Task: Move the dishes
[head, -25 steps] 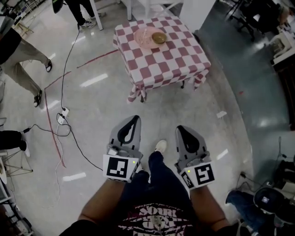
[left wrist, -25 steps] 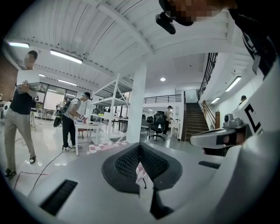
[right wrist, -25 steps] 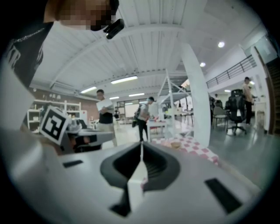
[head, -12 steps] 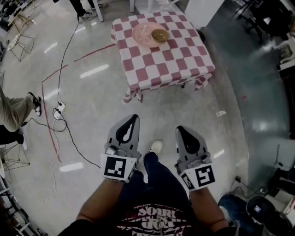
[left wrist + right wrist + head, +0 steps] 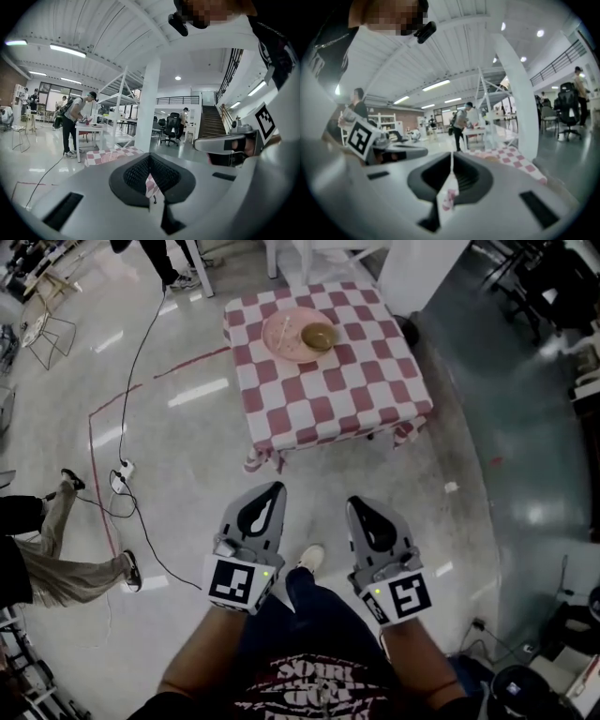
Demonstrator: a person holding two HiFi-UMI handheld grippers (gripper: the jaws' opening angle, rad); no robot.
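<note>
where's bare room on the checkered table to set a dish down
The near half of the checkered table is bare, from the pink plate to the near edge, plus the strip right of the bowl. Crowded only at the far left, where the bowl sits on the plate.

The table (image 5: 349, 392) is standing at twelve o'clock — the plate (image 5: 284, 335) is sitting on it, the bowl (image 5: 320, 336) at the plate's three o'clock.

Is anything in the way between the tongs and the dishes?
Nothing visible. Only bare floor lies between the left tongs, the right tongs and the table holding the plate and bowl. A power strip lies off to the left.
</note>
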